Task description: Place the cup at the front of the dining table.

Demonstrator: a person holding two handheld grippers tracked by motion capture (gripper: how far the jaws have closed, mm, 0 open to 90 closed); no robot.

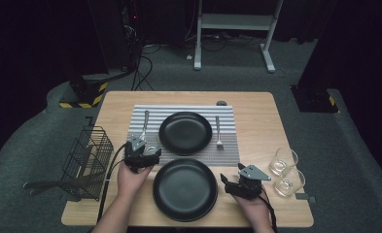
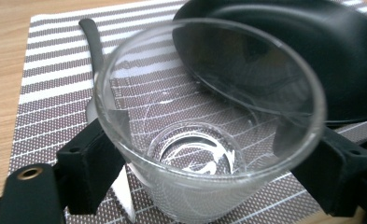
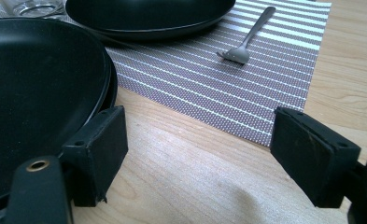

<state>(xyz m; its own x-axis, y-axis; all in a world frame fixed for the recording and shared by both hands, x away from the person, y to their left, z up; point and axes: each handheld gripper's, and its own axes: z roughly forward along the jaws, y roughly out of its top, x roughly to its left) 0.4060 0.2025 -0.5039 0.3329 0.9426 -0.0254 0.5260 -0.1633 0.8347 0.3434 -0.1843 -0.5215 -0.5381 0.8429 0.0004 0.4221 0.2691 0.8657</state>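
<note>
The left gripper point(image 2: 204, 163) has its jaws spread around the glass point(image 2: 209, 121) on the striped mat point(image 2: 50, 79) — better to back straight off without tipping it; the right gripper point(image 3: 200, 154) gapes empty.

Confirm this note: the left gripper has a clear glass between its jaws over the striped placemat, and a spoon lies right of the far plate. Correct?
Not quite. In the high view the utensil right of the far plate is a fork; the right gripper view shows its tines. The left gripper, glass and striped placemat stand as stated.

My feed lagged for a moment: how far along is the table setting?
Done: one plate, a fork and a knife lie on the striped placemat. In hand: the left gripper has a glass between its jaws on the mat. Left: two glasses and the near plate; the right gripper is open.
</note>
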